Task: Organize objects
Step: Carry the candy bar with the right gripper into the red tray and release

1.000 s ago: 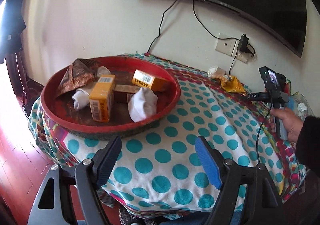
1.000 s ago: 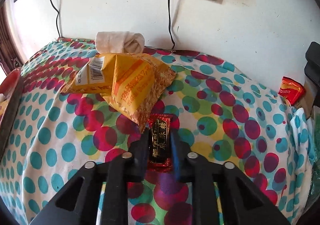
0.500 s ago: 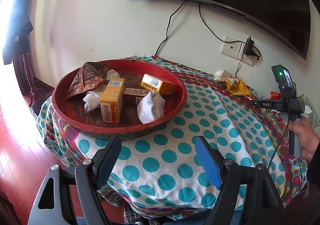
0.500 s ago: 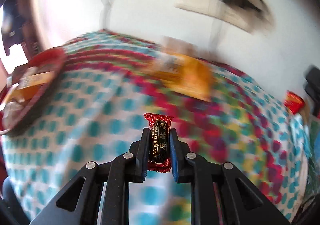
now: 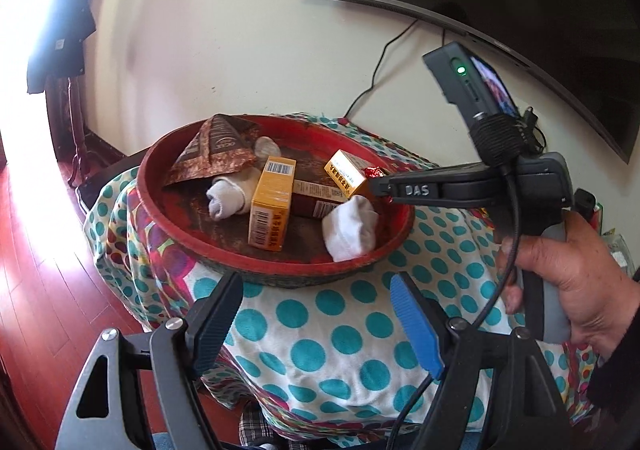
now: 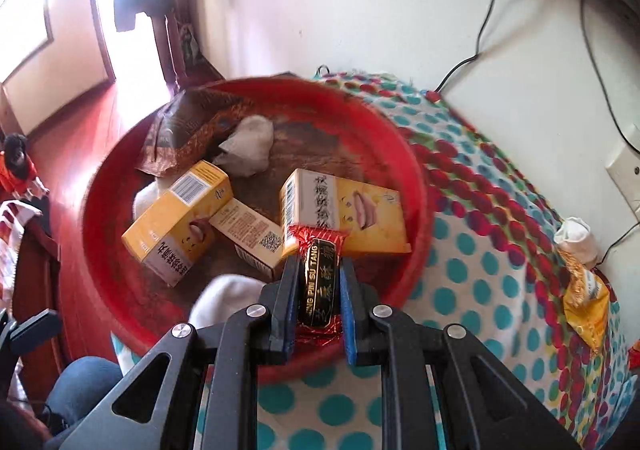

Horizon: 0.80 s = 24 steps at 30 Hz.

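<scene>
The right gripper (image 6: 319, 282) pinches a red-wrapped candy (image 6: 320, 278) over the red tray (image 6: 104, 270); releasing it low onto bare tray floor beside the yellow box (image 6: 352, 221) looks wisest; the left gripper (image 5: 316, 318) hangs spread, empty.

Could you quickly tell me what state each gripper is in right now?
Left gripper: open, holding nothing.
Right gripper: closed on the red-wrapped candy, above the red tray.
</scene>
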Tool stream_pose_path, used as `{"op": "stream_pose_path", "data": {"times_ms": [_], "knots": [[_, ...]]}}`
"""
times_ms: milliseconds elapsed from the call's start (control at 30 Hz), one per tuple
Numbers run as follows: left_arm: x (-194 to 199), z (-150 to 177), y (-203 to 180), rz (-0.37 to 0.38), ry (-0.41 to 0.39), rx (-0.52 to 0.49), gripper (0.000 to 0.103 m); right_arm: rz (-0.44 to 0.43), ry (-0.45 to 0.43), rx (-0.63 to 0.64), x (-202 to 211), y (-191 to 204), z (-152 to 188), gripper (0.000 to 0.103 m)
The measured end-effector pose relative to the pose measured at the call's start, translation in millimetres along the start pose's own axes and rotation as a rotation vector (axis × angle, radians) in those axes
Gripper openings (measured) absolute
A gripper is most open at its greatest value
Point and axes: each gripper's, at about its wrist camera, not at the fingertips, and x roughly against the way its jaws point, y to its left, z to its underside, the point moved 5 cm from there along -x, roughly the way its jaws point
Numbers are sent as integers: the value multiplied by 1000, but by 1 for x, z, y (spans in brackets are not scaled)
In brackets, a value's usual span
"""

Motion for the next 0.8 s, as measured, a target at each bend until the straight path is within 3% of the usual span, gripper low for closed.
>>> {"op": "stream_pose_path", "data": {"times_ms": [233,367,400,433,500,633,700,800], "knots": [[-3,-3,15,-10,9,45,78,20,28,-48,-44,-3,-33,17],[-6,-1,14,-6,18,42,78,-50,17,-78,-41,-6,-34,22],[-6,-1,11,-5,20,36,78,-62,13,-75,-39,-6,-31,36],[-7,0,10,-3,21,31,78,-70,8,-77,-35,-6,-27,67],[-8,2,4,4,27,18,78,-35,-35,-84,-22,-11,-23,94],[-5,4,-4,-1,4,-10,78,19,-157,-186,12,-44,-8,94],[-4,4,-8,1,1,-30,78,56,-183,-260,26,-73,4,94],[-3,5,-13,0,-12,-57,78,188,-176,-340,35,-124,32,96]]}}
